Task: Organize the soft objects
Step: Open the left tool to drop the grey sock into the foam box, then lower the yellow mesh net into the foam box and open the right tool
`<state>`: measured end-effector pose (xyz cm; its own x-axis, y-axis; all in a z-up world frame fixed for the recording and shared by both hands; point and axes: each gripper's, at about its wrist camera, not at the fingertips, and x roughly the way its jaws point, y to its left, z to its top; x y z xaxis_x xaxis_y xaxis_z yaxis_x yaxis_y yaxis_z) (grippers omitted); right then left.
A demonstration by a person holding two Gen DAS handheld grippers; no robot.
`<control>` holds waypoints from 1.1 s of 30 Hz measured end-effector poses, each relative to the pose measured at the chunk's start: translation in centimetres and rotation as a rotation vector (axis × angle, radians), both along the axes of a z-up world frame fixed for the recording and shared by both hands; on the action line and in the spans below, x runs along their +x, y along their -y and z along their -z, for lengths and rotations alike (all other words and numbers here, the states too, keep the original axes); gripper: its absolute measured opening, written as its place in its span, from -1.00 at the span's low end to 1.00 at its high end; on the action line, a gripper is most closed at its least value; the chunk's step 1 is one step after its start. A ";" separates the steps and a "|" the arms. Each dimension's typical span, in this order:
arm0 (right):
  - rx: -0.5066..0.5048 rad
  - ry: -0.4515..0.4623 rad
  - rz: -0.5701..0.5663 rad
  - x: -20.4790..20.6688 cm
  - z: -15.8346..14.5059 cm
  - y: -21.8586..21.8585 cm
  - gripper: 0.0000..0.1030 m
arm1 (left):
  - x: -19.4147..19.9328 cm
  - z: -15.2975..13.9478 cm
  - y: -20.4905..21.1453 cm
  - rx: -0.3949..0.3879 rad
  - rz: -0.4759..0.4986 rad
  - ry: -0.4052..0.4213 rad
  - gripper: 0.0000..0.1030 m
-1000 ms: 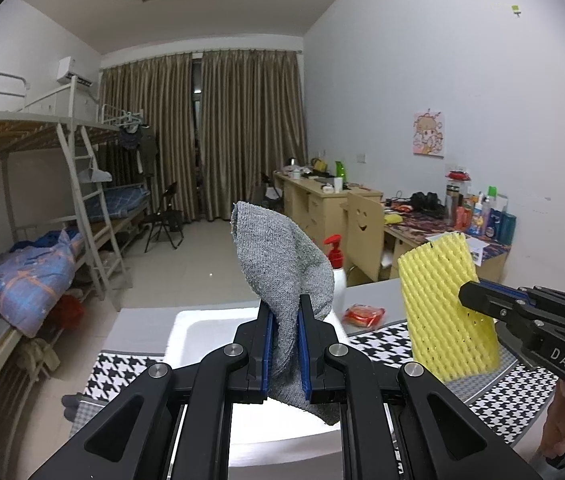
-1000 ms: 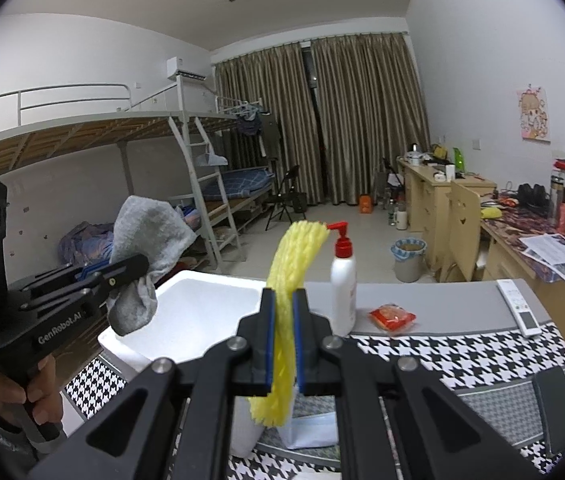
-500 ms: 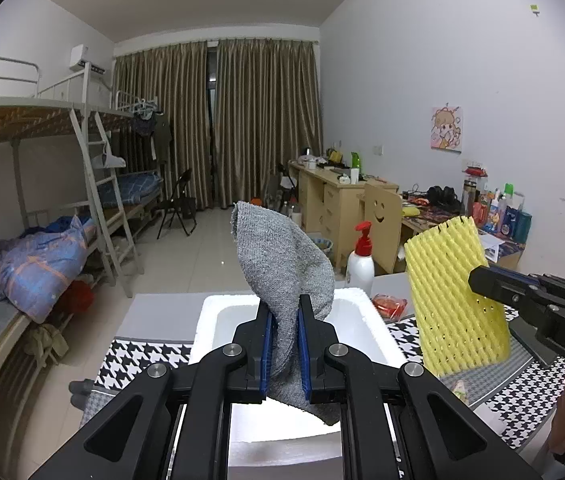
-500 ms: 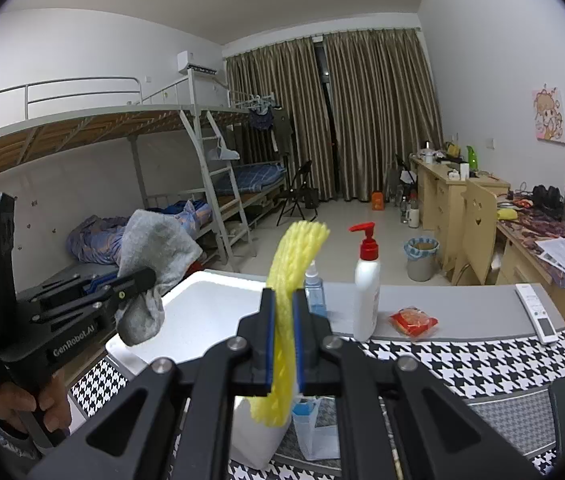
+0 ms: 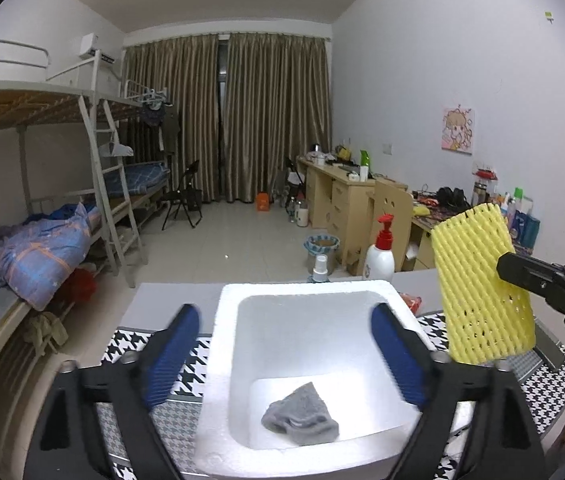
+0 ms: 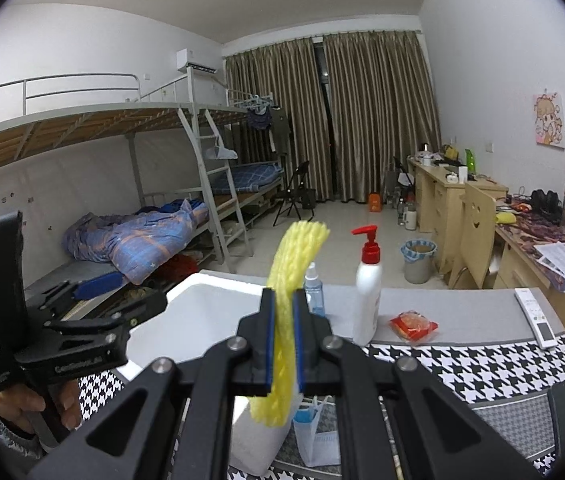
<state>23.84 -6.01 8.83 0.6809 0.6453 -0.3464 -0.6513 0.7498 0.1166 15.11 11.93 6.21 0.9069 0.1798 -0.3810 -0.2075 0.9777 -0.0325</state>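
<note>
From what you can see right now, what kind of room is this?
Most likely a shared dormitory room. A metal bunk bed with a ladder lines one wall, a row of wooden desks lines the other, and closed curtains cover the far end.

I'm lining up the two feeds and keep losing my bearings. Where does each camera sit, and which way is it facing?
Left wrist view: on the left tongs, looking down into the white foam box where the grey sock lies; its open blue-padded fingers show.
Right wrist view: on the right tongs, facing the curtains across the table; its fingers are shut on the yellow foam net; the person's left hand shows.
Shared: box, net, pump bottle, and each other's tongs.
</note>
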 end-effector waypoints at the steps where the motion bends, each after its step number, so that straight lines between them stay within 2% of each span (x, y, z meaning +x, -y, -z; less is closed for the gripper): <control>1: 0.002 0.001 0.003 0.0 -0.1 0.0 -0.79 | -0.1 -0.1 0.0 0.004 -0.008 0.006 0.90; 4: 0.004 0.008 0.006 -0.2 -0.3 -0.2 -0.79 | -0.5 -0.2 -0.1 0.009 -0.019 0.014 0.98; 12: 0.008 0.021 -0.005 -0.7 -0.7 -0.6 -0.79 | -1.4 -0.3 -0.9 0.008 -0.055 0.019 0.98; 33: -0.020 -0.022 -0.125 -0.3 0.0 -4.5 -0.79 | -5.2 0.1 -4.0 -0.002 -0.184 0.033 0.98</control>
